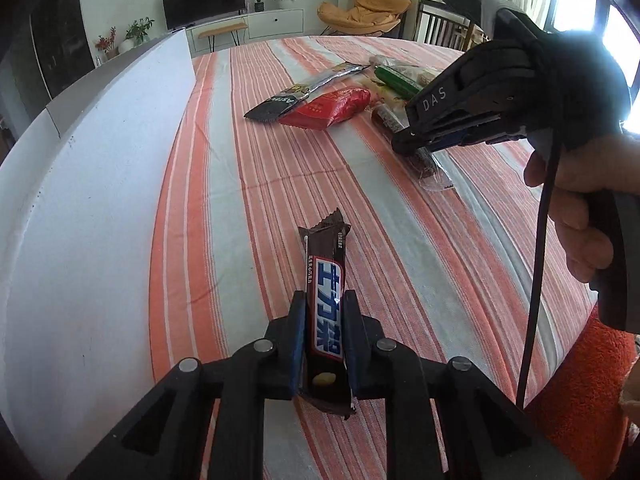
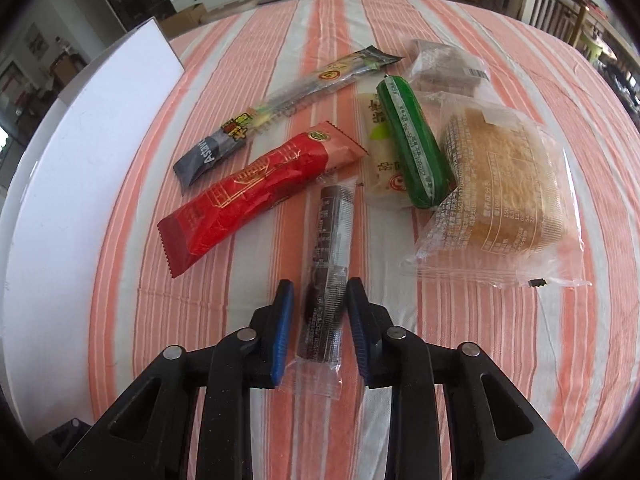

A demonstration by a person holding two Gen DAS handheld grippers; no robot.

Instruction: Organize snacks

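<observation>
The left gripper (image 1: 323,340) is clenching a chocolate bar (image 1: 326,312) lengthwise, while the right gripper (image 2: 320,320) is straddling a dark snack stick (image 2: 328,264) pointing straight ahead, pads apparently not touching

two close wrist views angled down, sharing the striped tablecloth (image 1: 256,184) (image 2: 256,20)

Snack packets (image 2: 340,152) clustered on the tablecloth (image 2: 240,20), board (image 2: 80,152) along its left edge.
</observation>
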